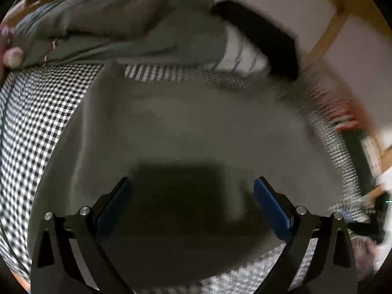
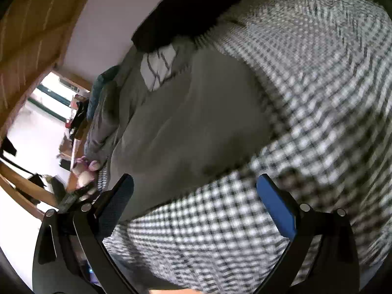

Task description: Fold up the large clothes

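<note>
A large grey garment point(image 1: 186, 122) lies spread on a black-and-white checked cover point(image 1: 44, 122). My left gripper point(image 1: 192, 191) hovers open just above its near part, its shadow on the cloth, holding nothing. In the right wrist view the same grey garment point(image 2: 186, 112) lies ahead to the left on the checked cover point(image 2: 306, 110). My right gripper point(image 2: 194, 188) is open and empty above the garment's near edge, where grey cloth meets checks. Both views are motion-blurred.
A black cushion point(image 1: 259, 36) and a white striped pillow point(image 1: 240, 56) lie beyond the garment; both show in the right wrist view point(image 2: 186, 12). A bunched grey-green cloth point(image 1: 110, 24) lies at the back left, with a person's fingers point(image 1: 11, 54) on it. Wooden frame point(image 1: 328, 34) stands behind.
</note>
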Action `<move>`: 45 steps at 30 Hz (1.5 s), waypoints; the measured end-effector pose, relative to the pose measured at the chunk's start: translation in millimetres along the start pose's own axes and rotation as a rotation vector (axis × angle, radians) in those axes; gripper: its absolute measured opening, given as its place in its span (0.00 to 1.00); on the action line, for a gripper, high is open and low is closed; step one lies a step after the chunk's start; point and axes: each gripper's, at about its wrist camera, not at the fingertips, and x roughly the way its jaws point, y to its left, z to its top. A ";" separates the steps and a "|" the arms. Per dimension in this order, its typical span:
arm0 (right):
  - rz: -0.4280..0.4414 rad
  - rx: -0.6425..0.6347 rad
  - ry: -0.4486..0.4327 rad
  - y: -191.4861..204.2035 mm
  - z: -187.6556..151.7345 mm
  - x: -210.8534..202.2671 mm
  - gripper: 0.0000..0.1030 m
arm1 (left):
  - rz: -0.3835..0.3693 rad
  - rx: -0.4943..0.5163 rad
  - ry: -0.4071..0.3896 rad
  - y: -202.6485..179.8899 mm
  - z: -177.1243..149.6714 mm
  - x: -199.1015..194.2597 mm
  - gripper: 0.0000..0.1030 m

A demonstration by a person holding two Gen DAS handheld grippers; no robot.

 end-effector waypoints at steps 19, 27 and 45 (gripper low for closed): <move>0.208 0.309 -0.132 -15.8 41.8 79.6 0.97 | -0.136 -0.103 -0.160 35.9 -88.6 -53.1 0.94; 0.288 0.398 -0.202 -42.8 24.0 66.5 0.51 | -0.123 0.040 -0.311 2.0 -28.1 -69.5 0.94; 0.132 0.521 -0.149 -24.2 33.4 79.8 0.83 | -0.004 0.062 -0.054 -30.0 -9.1 50.0 0.95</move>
